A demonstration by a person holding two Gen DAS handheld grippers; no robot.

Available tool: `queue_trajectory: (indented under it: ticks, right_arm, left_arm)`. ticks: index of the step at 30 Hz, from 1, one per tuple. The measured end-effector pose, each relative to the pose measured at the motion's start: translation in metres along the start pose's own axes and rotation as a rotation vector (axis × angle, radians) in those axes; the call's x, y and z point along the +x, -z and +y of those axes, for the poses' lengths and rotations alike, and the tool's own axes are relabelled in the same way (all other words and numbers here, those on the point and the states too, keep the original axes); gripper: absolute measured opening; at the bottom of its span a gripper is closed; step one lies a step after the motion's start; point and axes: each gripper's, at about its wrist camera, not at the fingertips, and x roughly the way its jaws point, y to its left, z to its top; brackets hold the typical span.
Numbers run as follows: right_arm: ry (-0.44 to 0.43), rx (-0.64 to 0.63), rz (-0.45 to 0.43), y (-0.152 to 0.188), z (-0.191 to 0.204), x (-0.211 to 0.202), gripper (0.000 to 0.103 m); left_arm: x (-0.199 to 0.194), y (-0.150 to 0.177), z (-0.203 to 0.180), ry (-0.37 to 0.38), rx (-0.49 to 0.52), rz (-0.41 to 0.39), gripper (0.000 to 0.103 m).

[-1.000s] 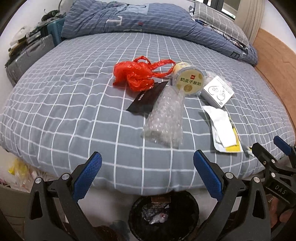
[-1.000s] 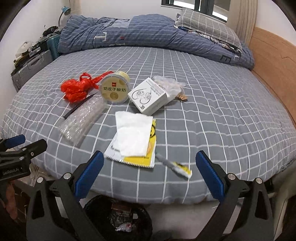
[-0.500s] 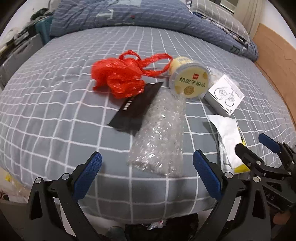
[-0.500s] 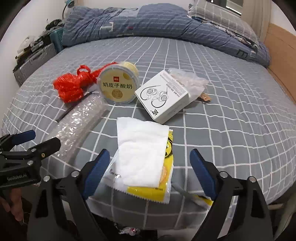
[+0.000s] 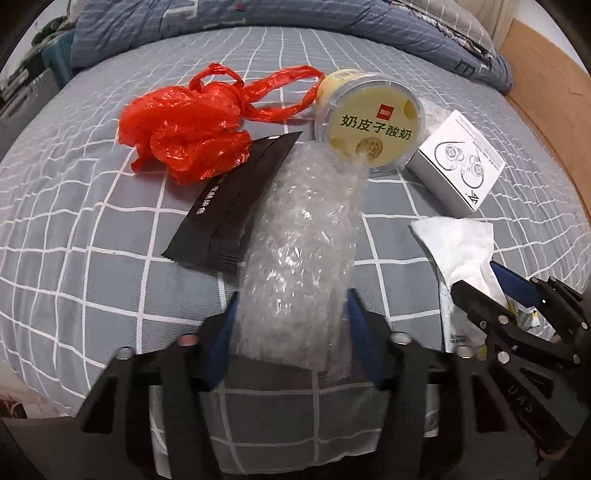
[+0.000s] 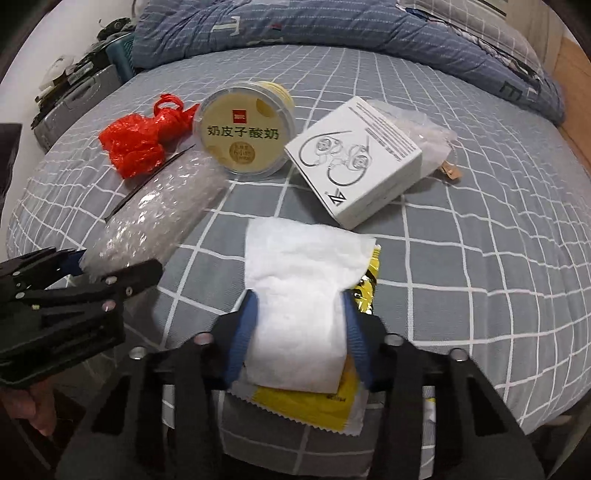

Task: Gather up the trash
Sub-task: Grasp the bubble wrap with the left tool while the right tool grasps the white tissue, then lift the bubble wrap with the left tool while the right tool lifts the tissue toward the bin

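Note:
A roll of clear bubble wrap [image 5: 303, 236] lies on the grey checked bed [image 5: 74, 266]. My left gripper [image 5: 291, 325] is closing on its near end, and both blue pads touch its sides. A white tissue [image 6: 306, 266] lies on a yellow snack wrapper [image 6: 332, 406]. My right gripper [image 6: 299, 317] is closing on the tissue, which bunches inward between the pads. Beyond them lie a red plastic bag [image 5: 184, 136], a black sachet [image 5: 232, 206], a yellow yogurt tub [image 5: 373, 125] on its side and a white earphone box [image 5: 458, 162].
A clear plastic bag [image 6: 432, 144] sits behind the box. A rumpled blue quilt [image 6: 332, 26] and a pillow fill the far end of the bed. A suitcase [image 6: 70, 107] and clutter stand at the left. A wooden floor [image 5: 546, 74] shows at the right.
Both grippers came down and forward over the bed edge, hiding the black bin below. The left jaws narrowed around the bubble wrap, the right jaws around the tissue.

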Motion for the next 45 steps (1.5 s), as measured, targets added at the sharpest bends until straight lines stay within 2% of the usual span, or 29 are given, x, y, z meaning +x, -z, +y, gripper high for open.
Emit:
queue_trajectory:
  ticks: [3, 6, 22, 45]
  right_arm:
    - [-0.010, 0.000, -0.002, 0.000, 0.000, -0.002, 0.020]
    - [-0.005, -0.007, -0.008, -0.001, 0.001, -0.006, 0.011]
    - [-0.011, 0.019, -0.068, -0.005, -0.003, -0.043, 0.010]
    - [-0.053, 0.028, -0.125, 0.011, 0.013, -0.108, 0.010]
  left_arm:
    - [-0.001, -0.001, -0.002, 0.016, 0.002, 0.004, 0.034]
    - [-0.005, 0.000, 0.000, 0.043, -0.014, 0.007, 0.028]
    - [-0.046, 0.009, 0.005, 0.028, -0.025, -0.070, 0.025]
    - [-0.116, 0.036, 0.005, 0.026, -0.047, -0.152, 0.024]
